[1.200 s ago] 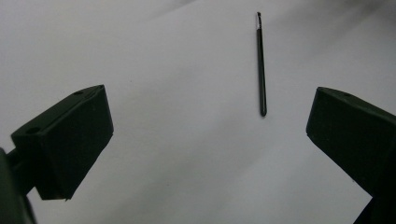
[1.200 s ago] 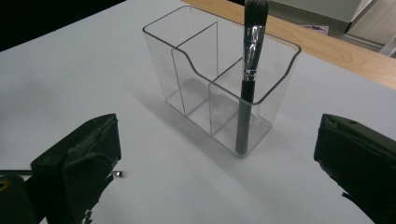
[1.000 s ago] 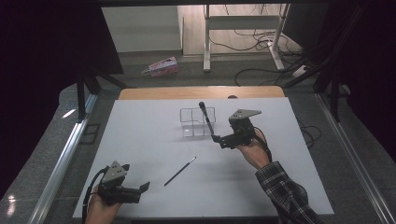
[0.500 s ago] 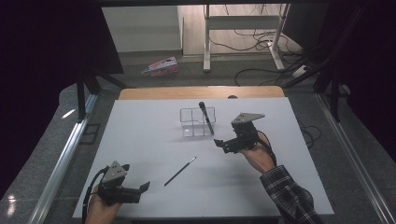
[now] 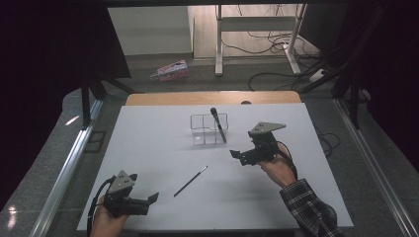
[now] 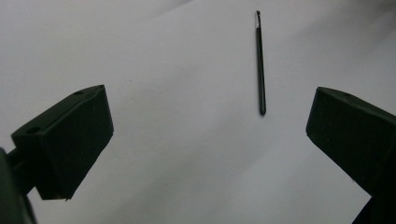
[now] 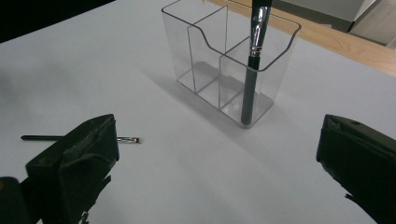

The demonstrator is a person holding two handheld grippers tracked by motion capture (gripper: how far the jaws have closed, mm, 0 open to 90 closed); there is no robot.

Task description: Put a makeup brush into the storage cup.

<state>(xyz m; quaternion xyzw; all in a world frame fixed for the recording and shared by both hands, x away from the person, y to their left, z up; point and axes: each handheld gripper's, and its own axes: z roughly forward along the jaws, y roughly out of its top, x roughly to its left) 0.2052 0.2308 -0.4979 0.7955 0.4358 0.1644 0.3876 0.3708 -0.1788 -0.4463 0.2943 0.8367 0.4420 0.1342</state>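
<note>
A clear plastic organizer (image 5: pixel 209 129) (image 7: pixel 229 60) with three compartments stands at the middle back of the white table. A thick black brush (image 5: pixel 218 124) (image 7: pixel 252 60) leans upright in its right compartment. A thin black brush (image 5: pixel 190 181) (image 6: pixel 260 65) (image 7: pixel 127 139) lies flat on the table in front of it. My right gripper (image 5: pixel 236 157) (image 7: pixel 215 186) hovers open to the right of the organizer, nothing between its jaws. Down at the front left, my left gripper (image 5: pixel 153 200) (image 6: pixel 205 140) rests open, pointing toward the thin brush.
The white table top (image 5: pixel 148 148) has a wooden strip (image 5: pixel 212 98) along its back edge. Metal rails (image 5: pixel 64 173) run along both sides. Cables (image 5: pixel 276 74) and a pink box (image 5: pixel 170 70) lie on the floor beyond.
My right gripper has drawn back from the organizer toward the right and front, leaving the thick brush standing in it. The left gripper has stayed put.
</note>
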